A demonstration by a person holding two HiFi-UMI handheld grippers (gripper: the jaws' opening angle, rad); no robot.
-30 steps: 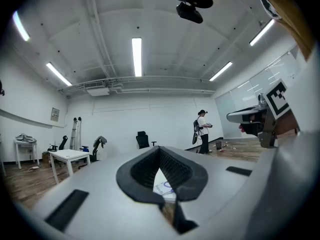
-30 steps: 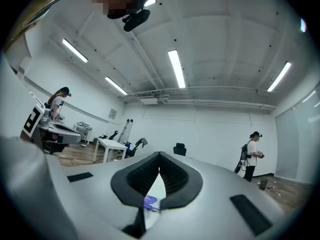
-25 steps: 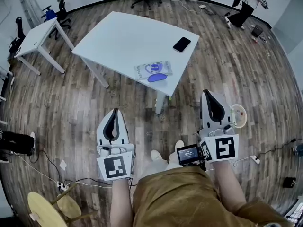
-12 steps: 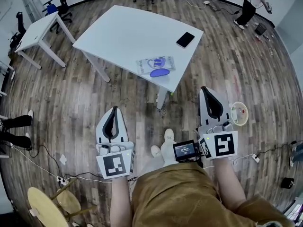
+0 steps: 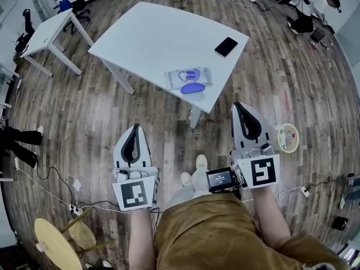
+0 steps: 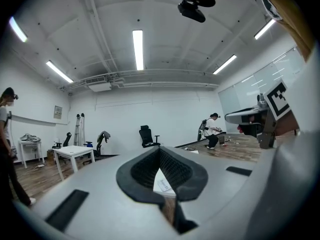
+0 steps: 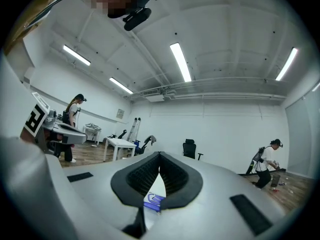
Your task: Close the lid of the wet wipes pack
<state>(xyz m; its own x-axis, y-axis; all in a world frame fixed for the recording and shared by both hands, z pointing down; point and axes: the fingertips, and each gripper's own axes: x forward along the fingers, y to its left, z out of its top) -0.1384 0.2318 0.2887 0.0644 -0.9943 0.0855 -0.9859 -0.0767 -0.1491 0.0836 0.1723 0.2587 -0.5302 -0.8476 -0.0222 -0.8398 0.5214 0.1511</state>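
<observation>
Wipes pack (image 5: 189, 77) lies well beyond left gripper (image 5: 135, 129) and right gripper (image 5: 241, 107).

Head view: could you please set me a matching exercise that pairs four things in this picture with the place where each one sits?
Things:
1. wet wipes pack
2. phone
3. yellow stool
4. small white table

Places:
A. on the floor, in the lower left corner of the view
B. upper left, standing apart from the large table
C. on the large table, near its front edge
D. on the large table, near its right corner

Pairs: 1-C, 2-D, 3-A, 4-B
</observation>
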